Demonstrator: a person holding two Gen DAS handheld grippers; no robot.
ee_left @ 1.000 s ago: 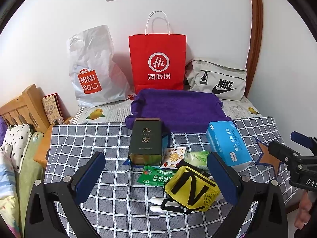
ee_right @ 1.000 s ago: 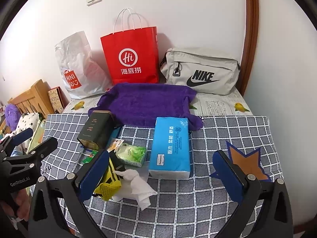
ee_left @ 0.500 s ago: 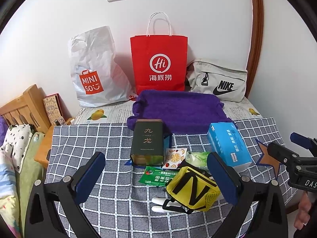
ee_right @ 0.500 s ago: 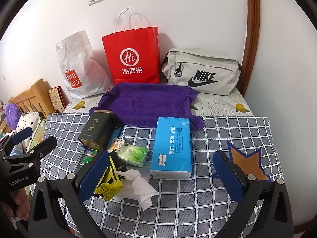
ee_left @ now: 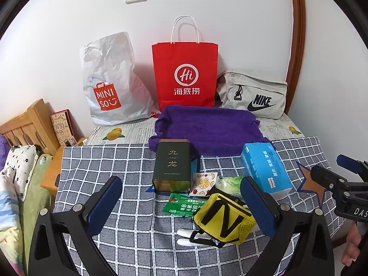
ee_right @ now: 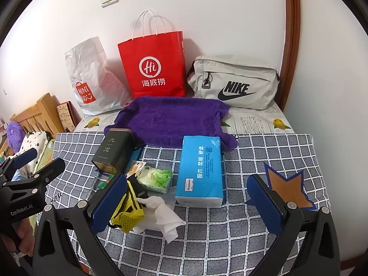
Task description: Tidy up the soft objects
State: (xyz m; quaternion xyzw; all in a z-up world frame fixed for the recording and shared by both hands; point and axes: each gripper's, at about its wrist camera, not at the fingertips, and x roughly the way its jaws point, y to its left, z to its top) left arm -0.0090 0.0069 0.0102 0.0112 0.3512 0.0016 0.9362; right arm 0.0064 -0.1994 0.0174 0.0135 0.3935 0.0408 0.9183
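A purple towel [ee_left: 209, 128] lies spread at the back of the checked tablecloth [ee_left: 110, 161]. A blue tissue pack [ee_right: 200, 170] lies in front of it. A yellow mesh pouch [ee_left: 224, 220], a crumpled white tissue [ee_right: 163, 214], a small green tissue pack [ee_right: 156, 178] and flat sachets [ee_left: 184, 207] cluster at the front. My left gripper [ee_left: 181, 207] is open and empty, above the near table edge, just short of the pouch. My right gripper [ee_right: 187, 204] is open and empty, near the white tissue.
A dark green tin [ee_left: 172, 164] stands by the towel. A Miniso plastic bag [ee_left: 110, 82], a red paper bag [ee_left: 185, 73] and a grey Nike bag [ee_left: 253, 94] lean on the wall. A star sticker [ee_right: 289, 186] marks the cloth at right. A bed [ee_left: 18, 161] is at left.
Both views have shifted very slightly; the objects have not moved and both grippers stay open.
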